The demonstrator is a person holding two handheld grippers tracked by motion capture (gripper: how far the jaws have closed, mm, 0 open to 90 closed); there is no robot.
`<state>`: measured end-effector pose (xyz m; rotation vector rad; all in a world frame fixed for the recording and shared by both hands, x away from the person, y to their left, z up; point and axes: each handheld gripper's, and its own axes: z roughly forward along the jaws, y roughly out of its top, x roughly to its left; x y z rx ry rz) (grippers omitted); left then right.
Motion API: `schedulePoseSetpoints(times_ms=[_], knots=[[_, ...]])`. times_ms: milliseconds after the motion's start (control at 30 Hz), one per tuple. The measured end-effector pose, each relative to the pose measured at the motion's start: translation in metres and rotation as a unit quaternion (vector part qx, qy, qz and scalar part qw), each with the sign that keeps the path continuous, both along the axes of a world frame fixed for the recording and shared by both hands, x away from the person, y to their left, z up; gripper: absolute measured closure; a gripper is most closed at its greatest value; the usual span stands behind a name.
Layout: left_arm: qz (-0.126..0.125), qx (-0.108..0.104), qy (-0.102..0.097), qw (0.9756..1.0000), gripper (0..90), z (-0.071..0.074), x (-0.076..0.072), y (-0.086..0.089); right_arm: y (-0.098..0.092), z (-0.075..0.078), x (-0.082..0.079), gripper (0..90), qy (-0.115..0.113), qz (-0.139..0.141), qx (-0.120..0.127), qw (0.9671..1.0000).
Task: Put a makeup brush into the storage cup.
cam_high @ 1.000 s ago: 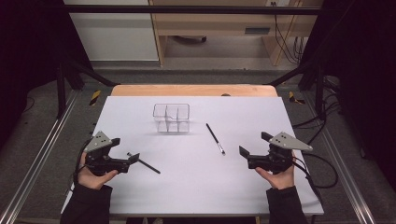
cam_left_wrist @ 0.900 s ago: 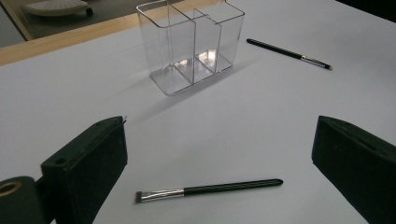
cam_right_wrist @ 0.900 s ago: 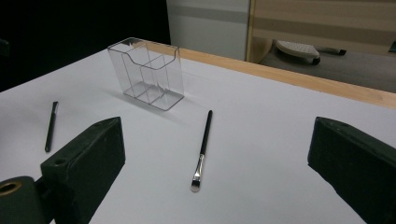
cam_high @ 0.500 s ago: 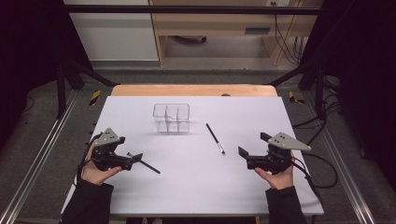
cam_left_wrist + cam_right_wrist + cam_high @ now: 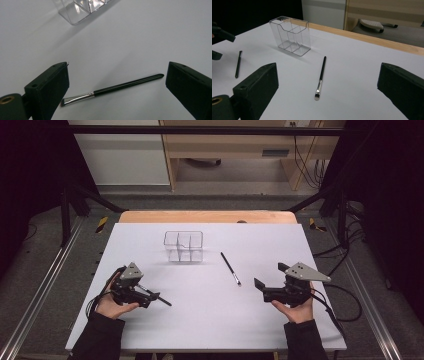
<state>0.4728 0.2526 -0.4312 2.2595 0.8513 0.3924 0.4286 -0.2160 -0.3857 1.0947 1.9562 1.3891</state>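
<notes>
Two slim black-handled makeup brushes lie flat on the white table (image 5: 280, 245). The nearer brush (image 5: 112, 88) rests between the wide-spread jaws of the left gripper (image 5: 150, 296) at about seven o'clock — probably lined up for a pinch on the handle. The second brush (image 5: 230, 268) lies free at centre, bristles toward the person. The right gripper (image 5: 260, 286), also spread wide and holding nothing, waits at four o'clock. The clear plastic compartment organiser (image 5: 183, 246) stands at twelve o'clock — nothing blocks the way.

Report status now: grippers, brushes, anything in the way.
Left gripper open, straddling near brush. Right gripper open, facing second brush. Clear organiser empty. Nothing blocking.
</notes>
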Motion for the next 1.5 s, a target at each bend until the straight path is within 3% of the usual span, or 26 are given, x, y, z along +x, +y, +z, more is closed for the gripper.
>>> schedulePoseSetpoints(times_ms=[467,1000,1200,1500], knots=[[-0.043,0.041,0.033,0.9977,8.4,-0.019,0.006,-0.010,0.001,-0.001,0.000,3.8,0.000,0.002,-0.002,1.0000],[-0.068,0.075,0.042,0.9940,22.8,-0.032,0.010,-0.019,0.002,-0.002,0.001,3.7,0.003,0.003,-0.005,1.0000],[-0.071,0.061,0.056,0.9940,29.5,-0.035,0.012,-0.015,0.001,-0.002,0.001,3.7,0.002,0.002,-0.004,1.0000],[-0.067,0.059,0.059,0.9942,32.8,-0.034,0.010,-0.015,0.001,-0.001,0.000,3.6,0.001,0.002,-0.003,1.0000]])
